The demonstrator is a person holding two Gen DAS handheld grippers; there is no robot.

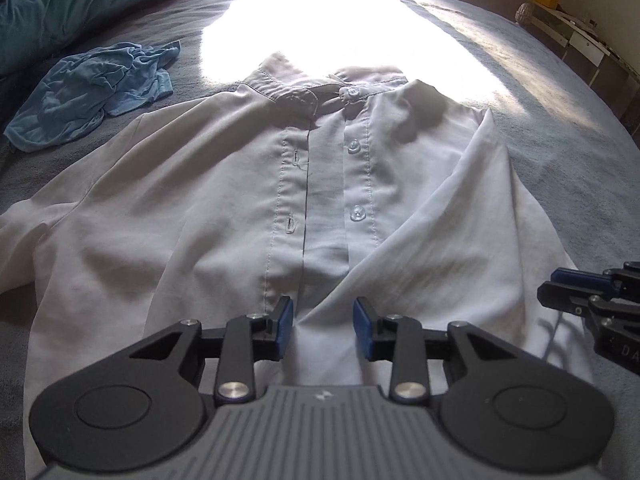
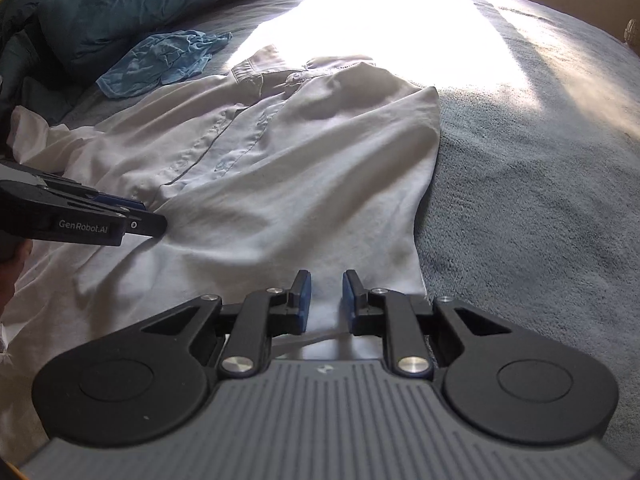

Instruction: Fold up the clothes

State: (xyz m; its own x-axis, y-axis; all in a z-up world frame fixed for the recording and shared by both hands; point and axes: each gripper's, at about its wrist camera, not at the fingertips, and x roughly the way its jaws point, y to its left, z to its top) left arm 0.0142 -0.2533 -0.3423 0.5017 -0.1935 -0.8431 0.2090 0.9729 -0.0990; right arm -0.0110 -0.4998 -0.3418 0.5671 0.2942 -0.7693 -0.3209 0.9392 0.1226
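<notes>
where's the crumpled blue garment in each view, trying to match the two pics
Left wrist view: the crumpled blue garment lies at upper left, left of the white shirt collar.
Right wrist view: it lies upper left of centre, again just left of the collar.
Shared landmark: the shirt's collar beside the sunlit patch.

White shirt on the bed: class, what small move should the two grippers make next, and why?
Probably close both on the hem: the white shirt lies face up, and the left gripper and right gripper sit open-jawed over its lower edge.
</notes>
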